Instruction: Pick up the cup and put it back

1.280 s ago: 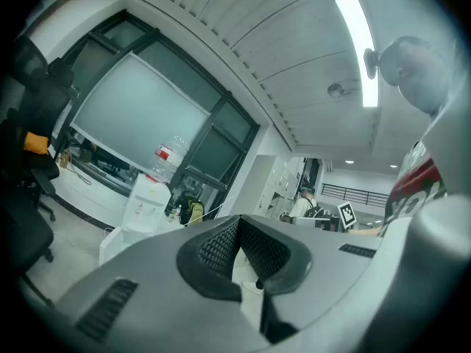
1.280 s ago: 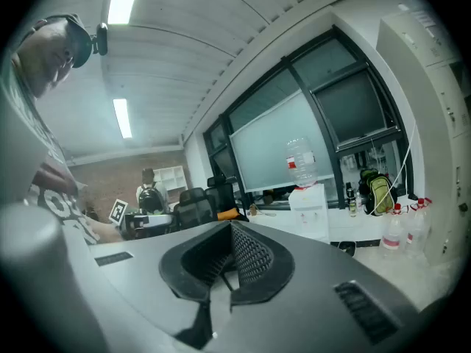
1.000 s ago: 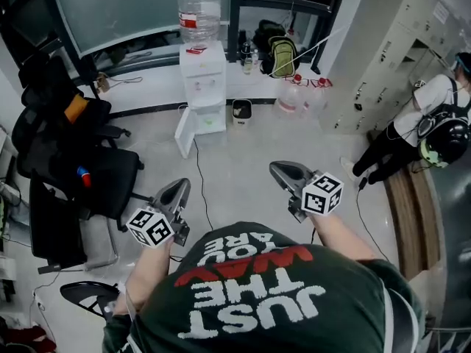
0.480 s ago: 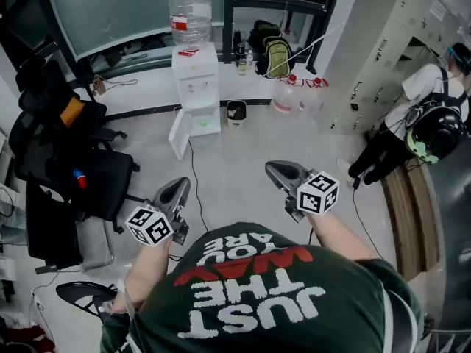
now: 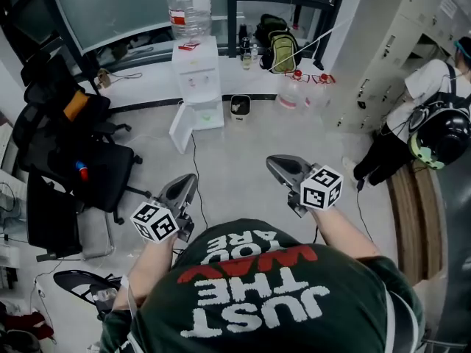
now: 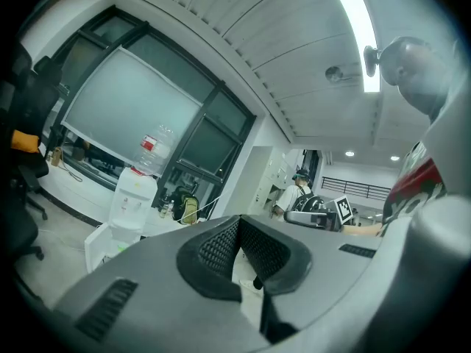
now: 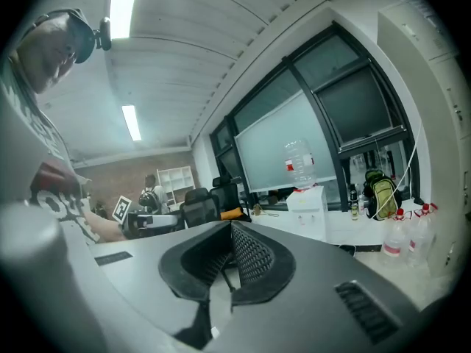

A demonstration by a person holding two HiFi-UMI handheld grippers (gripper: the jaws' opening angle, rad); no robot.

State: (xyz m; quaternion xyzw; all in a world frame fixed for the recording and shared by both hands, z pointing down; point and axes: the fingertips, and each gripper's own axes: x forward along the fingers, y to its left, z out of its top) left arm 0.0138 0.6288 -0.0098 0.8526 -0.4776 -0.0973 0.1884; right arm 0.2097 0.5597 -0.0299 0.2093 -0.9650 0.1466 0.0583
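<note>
Office floor (image 5: 235, 157) | left hand-held gripper (image 5: 187, 180) closed | right hand-held gripper (image 5: 274, 161) closed

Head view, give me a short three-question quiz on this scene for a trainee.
1. True or false: the left gripper holds a bottle.
2. In the head view, where is the backpack relative to the dispenser? A: to its left. B: to its right. C: on top of it.
3. Fill in: on top of the dispenser stands a water ____.
Key: 1 false, it is shut and empty; 2 B; 3 jug.
</note>
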